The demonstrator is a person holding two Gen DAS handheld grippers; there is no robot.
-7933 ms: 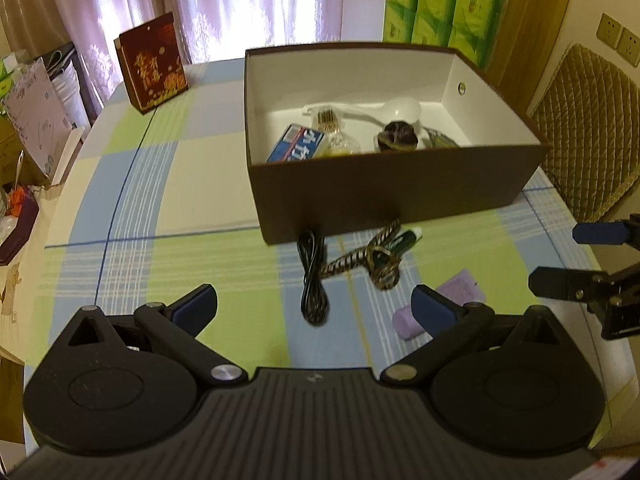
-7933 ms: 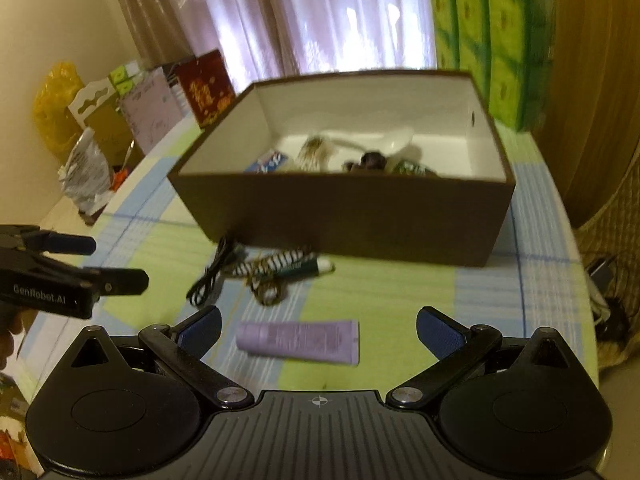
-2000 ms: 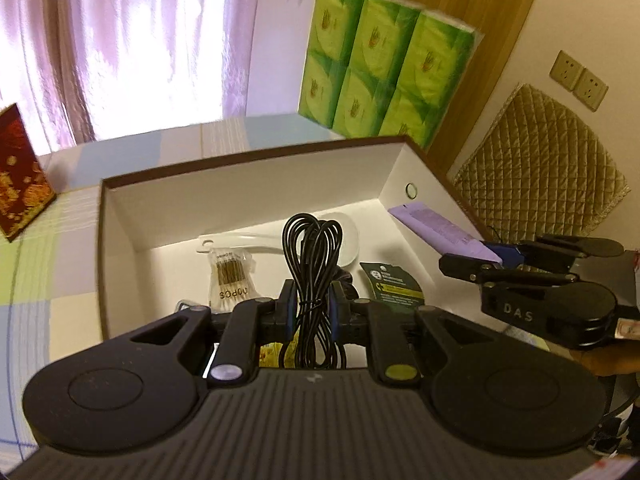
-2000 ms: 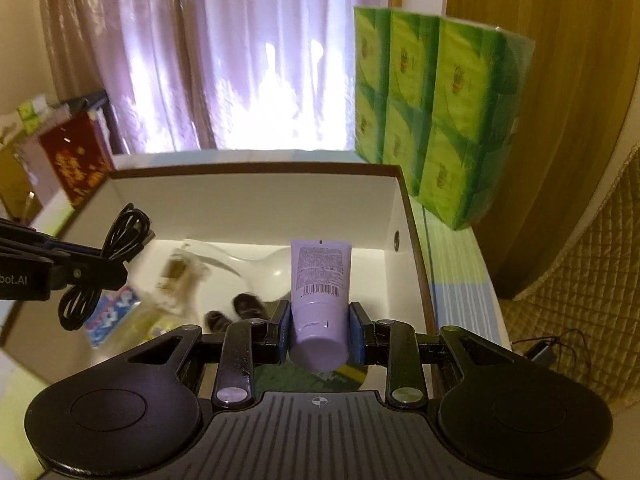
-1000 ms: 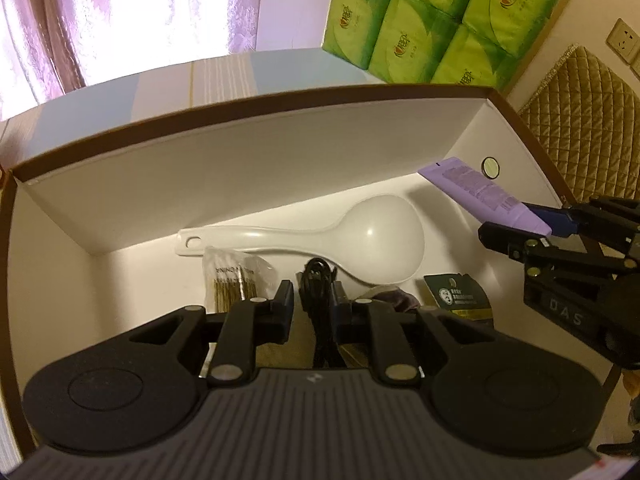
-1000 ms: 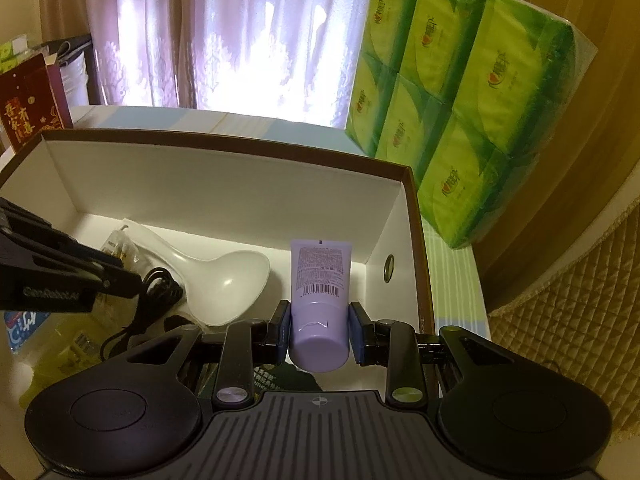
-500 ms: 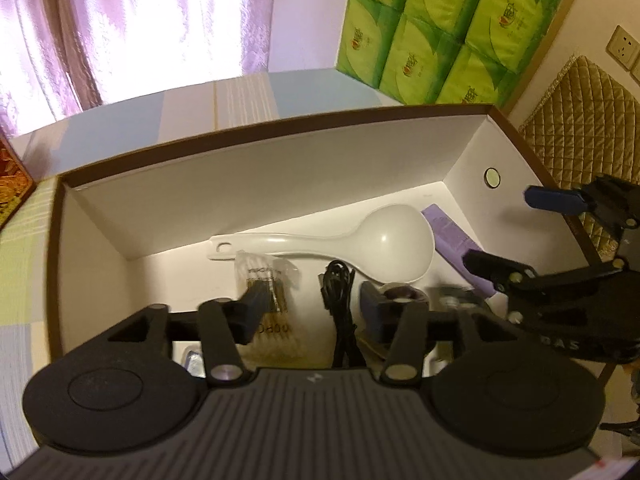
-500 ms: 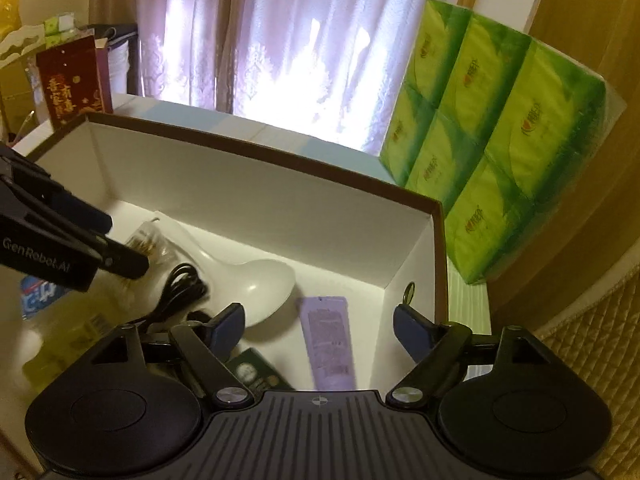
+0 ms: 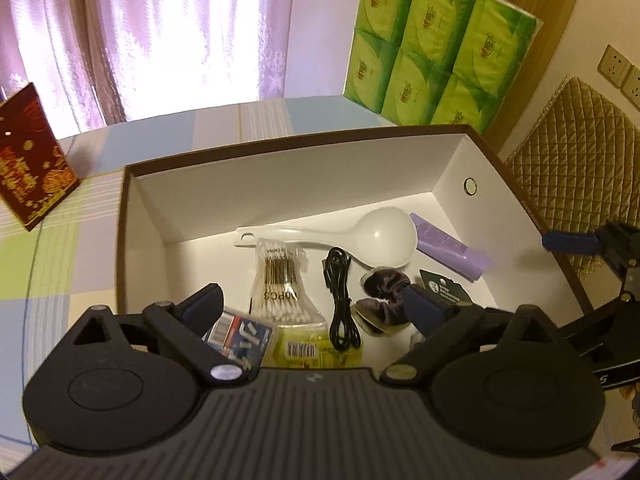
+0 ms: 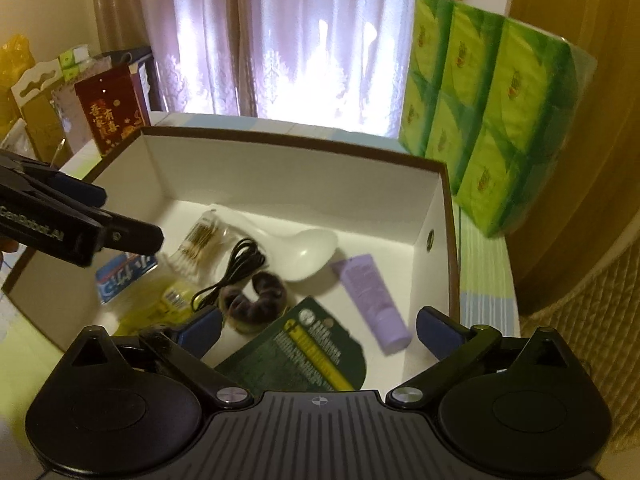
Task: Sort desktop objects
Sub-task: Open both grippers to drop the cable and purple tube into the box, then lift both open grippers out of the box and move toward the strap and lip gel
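Since two seconds ago both loads have left the jaws: the left gripper (image 9: 316, 304) and right gripper (image 10: 318, 330) gape wide. The limp, light black cable (image 9: 340, 292) lies mid-frame in the box (image 9: 280, 146), best pinched mid-coil; the soft purple tube (image 10: 370, 298) lies centre-right.

Box (image 9: 280, 184) count: 1, sitting on tabletop (image 9: 60, 264). Lying inside: 1 white spoon (image 9: 360, 234), 1 purple tube (image 9: 448, 248), 1 black cable (image 9: 340, 296), 1 cotton swab pack (image 9: 278, 280), 1 dark scrunchie (image 9: 380, 300), 1 green-black card (image 10: 304, 356), 1 blue packet (image 10: 124, 276), 1 yellow packet (image 10: 160, 300). Standing outside: 1 red box (image 9: 28, 156), 1 green tissue bundle (image 9: 436, 48).
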